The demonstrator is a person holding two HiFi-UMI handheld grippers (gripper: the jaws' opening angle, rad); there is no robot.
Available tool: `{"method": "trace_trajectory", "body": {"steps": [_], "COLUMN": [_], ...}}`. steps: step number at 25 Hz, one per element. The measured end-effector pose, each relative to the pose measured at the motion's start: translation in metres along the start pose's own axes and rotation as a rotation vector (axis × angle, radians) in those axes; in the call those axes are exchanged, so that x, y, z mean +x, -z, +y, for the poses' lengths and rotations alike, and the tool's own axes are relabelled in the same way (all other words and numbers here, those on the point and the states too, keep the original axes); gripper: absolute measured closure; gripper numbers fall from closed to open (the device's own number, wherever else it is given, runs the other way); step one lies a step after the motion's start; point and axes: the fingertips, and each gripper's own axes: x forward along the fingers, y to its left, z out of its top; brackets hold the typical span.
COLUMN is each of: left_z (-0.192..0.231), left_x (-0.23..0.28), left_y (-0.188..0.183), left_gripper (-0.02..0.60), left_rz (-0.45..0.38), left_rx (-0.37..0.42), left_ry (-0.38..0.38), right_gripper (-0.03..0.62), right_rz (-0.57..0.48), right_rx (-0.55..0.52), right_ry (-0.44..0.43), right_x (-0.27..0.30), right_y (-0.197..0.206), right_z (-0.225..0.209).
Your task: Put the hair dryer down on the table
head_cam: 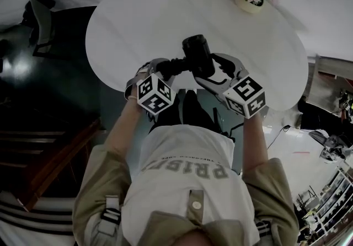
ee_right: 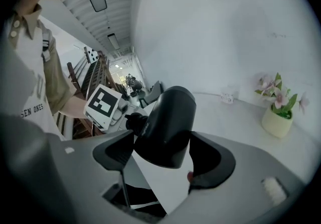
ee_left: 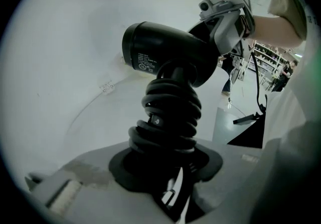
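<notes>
The black hair dryer (head_cam: 197, 56) is held in the air over the near part of the round white table (head_cam: 138, 30), its barrel pointing away from the person and its handle wrapped in a coiled cord (ee_left: 170, 112). The left gripper (head_cam: 168, 67) is clamped on that cord-wrapped handle, and the right gripper (head_cam: 218, 71) has its jaws closed on either side of the barrel, so both tools share the load. The bare tabletop ahead looks like the safest landing place, well apart from the flower pot (head_cam: 249, 1) at the far right rim. To do this well, I would carry the dryer a little further in from the near edge, lower it level with both grips firm, and let the barrel and handle rest flat before loosening either jaw. The rounded barrel may roll, so freeing the barrel first while the handle grip steadies it seems wise.
</notes>
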Motion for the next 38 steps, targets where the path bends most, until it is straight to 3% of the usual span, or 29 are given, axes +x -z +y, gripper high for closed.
{"method": "trace_trajectory", "body": {"steps": [14, 38], "left_z": [-0.006, -0.013], "left_x": [0.031, 0.074], "left_y": [0.031, 0.071], "left_gripper": [0.417, 0.417], "left_rz": [0.112, 0.272], "left_rx": [0.026, 0.042], "left_ry": [0.033, 0.168], "right_gripper": [0.247, 0.247], "right_rz": [0.093, 0.195], "right_rx": [0.106, 0.267], "right_ry": [-0.003, -0.003], "right_x": [0.031, 0.068], "right_y": [0.043, 0.091], "right_z": [-0.014, -0.035]}}
